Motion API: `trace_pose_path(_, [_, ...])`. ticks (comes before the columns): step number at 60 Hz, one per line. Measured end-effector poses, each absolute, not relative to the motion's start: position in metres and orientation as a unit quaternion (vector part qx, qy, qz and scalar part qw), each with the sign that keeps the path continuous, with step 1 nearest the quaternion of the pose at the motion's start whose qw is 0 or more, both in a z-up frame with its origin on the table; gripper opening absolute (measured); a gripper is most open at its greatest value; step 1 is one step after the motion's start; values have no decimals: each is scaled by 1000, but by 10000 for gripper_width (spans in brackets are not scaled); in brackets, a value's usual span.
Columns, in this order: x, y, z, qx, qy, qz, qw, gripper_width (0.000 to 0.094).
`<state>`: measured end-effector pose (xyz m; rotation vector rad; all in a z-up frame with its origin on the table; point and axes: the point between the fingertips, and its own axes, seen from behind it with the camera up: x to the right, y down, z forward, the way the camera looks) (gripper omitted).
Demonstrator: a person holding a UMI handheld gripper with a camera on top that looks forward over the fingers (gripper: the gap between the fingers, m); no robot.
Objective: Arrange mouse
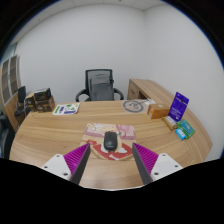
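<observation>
A black mouse (109, 140) lies on a patterned pinkish mouse mat (108, 133) on the wooden desk (60, 135). It sits just ahead of my gripper (111, 160), in line with the gap between the fingers. My fingers (77, 158) are spread wide apart with nothing between them, and their magenta pads face each other. The mouse rests on the mat on its own, untouched.
A black office chair (99, 84) stands behind the desk. A round grey object (133, 105), a small brown box (158, 110), a purple card (178, 106) and a teal box (183, 128) lie to the right. Papers (66, 108) and dark boxes (40, 100) lie to the left.
</observation>
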<state>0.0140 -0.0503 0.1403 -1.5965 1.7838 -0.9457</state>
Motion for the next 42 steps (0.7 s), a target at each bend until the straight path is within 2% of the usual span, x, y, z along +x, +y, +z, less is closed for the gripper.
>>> trace_pose_path(8, [-70,-39,189,-602,669,-337,278,866])
trace_pose_path(17, [-147,-36,227,-610,664,-342,265,867])
trace_pose_path(27, [-198,-35,244,-607,664,-346,267,866])
trace_pose_path(42, [-222,-41,243,-609,659,-348,270,865])
